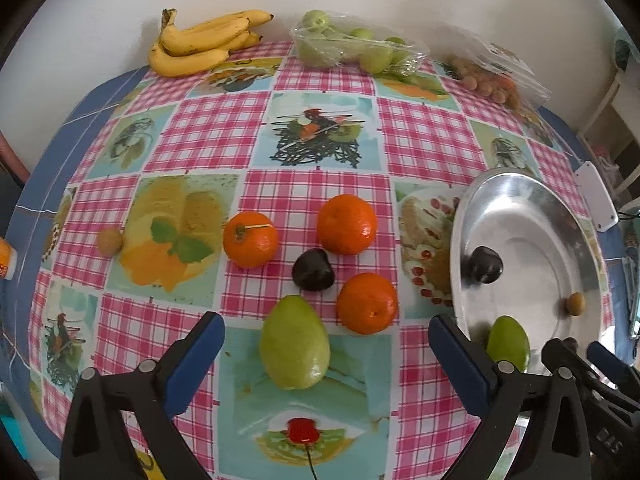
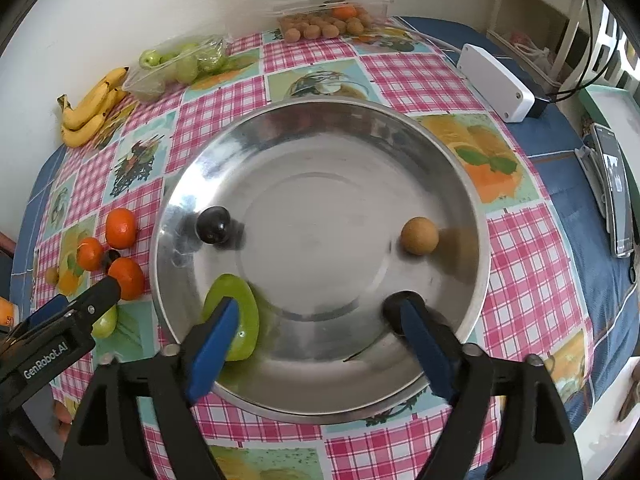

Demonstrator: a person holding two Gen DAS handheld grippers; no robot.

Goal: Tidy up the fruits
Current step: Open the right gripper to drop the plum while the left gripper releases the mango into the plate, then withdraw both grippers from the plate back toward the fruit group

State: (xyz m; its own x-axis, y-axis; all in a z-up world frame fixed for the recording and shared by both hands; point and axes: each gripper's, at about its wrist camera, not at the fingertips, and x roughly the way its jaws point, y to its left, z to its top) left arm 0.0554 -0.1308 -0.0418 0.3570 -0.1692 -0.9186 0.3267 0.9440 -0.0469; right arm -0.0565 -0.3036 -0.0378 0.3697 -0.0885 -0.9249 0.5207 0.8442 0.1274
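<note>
The pale green fruit [image 1: 295,342] on the counter [image 1: 424,128] looks firm, smooth-skinned and a bit slippery; I would pinch it across its broad middle. It lies between the spread fingers of the left claw [image 1: 324,344], nearer the 12 o'clock side, untouched. 3 oranges [image 1: 347,224] and a dark plum [image 1: 313,270] sit just beyond. The right claw [image 2: 316,312] hangs released over the steel dish [image 2: 472,184], a green fruit [image 2: 244,320] by its 9 o'clock finger.

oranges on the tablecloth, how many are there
3, clustered left of the metal plate: one far left, one further back, one nearest the plate. A dark fruit sits between them. None look hidden.
</note>
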